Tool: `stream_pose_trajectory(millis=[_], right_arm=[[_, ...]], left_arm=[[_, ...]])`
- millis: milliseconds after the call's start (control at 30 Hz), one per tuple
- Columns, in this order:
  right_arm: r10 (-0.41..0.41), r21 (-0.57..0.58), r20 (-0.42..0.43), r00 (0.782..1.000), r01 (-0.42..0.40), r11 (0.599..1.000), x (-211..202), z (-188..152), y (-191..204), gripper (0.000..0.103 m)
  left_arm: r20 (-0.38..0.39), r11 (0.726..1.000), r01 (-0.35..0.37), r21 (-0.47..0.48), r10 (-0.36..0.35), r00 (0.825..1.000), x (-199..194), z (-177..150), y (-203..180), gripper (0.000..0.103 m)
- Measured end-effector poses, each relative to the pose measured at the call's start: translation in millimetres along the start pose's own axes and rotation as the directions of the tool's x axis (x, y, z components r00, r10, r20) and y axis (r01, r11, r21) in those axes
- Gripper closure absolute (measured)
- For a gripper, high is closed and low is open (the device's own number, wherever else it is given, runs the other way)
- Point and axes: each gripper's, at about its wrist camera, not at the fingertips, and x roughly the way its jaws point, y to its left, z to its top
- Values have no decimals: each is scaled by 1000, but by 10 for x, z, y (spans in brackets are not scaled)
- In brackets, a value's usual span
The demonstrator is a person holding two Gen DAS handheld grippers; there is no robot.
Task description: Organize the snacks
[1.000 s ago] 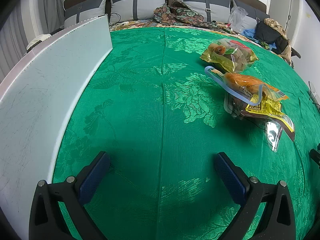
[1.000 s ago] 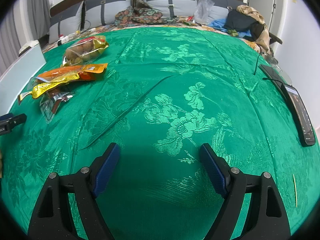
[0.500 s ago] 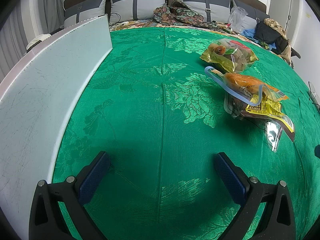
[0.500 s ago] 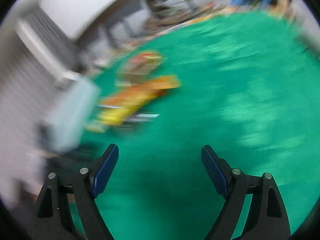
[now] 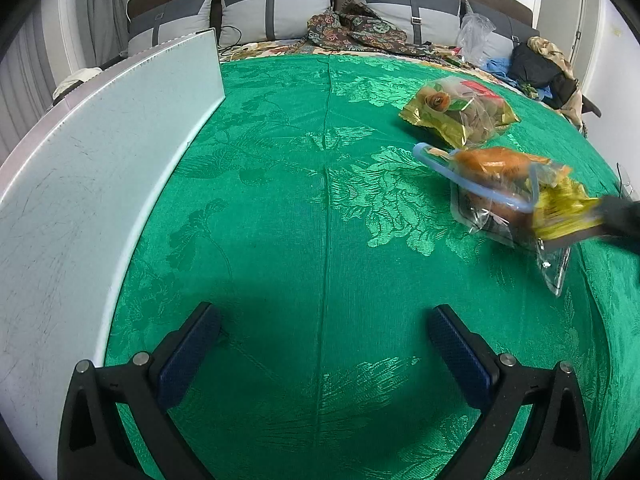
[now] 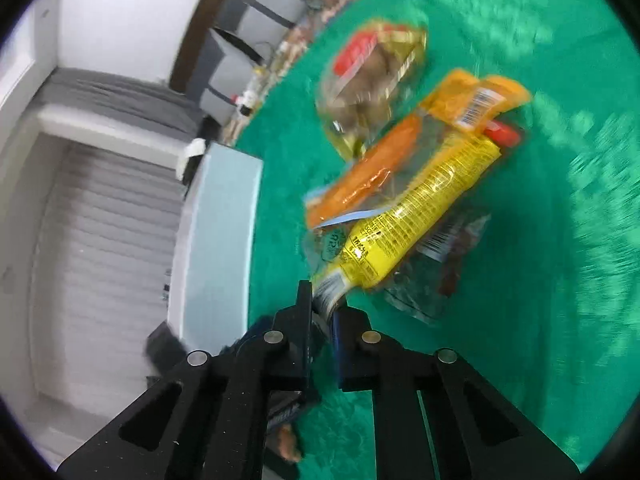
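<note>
Blur smeared much of your right wrist view, so print on the wrappers and the far cloth could not be read there. Your right gripper (image 6: 325, 312) had just been closing and was clenched on the sealed end of the yellow snack packet (image 6: 416, 208), whose tip disappeared between the fingers; in the left wrist view that gripper (image 5: 622, 216) entered only as a dark smear at the right border. The yellow packet lay in a pile with an orange packet (image 5: 496, 164) and a clear packet (image 6: 440, 264), the clear one mostly covered by the others. A gold-edged bag (image 5: 460, 110) sat just beyond the pile, toward the head of the bed. A small brown object under your right gripper was too blurred to identify. Your left gripper (image 5: 324, 352) hung released over bare green bedspread (image 5: 280, 220), nothing between its fingers. A white board (image 5: 100, 168) stood along the bedspread's left edge, cut off by the frame. Between board and pile, the cloth lay open and flat.
</note>
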Motion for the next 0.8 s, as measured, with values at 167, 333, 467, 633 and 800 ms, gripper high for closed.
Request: stream_pose_trajectory(millis=[167,333,467,633,800], right_arm=[[-83,-65,40,996,85,994,-696,96,-252,96],[-402,-174,176,899,430,886,-1350,51,-641,33],[-542,-171,349,765,620,765,-1662,-36,-787,33],[-664,-269,379,645,763,588,-1424,-35,-828,34],[-693,-297,383,611,791,534,-1222,-70,-862,34]], left_arm=[[0,1000,0,0,0,1000,1,0,0,0],[0,1000,0,0,0,1000,3,-1,1,0],[1,1000,1,0,-1,1000,4,-1,1,0],[1,1000,1,0,-1,1000,6,0,1,0],[1,1000,1,0,-1,1000,6,0,1,0]])
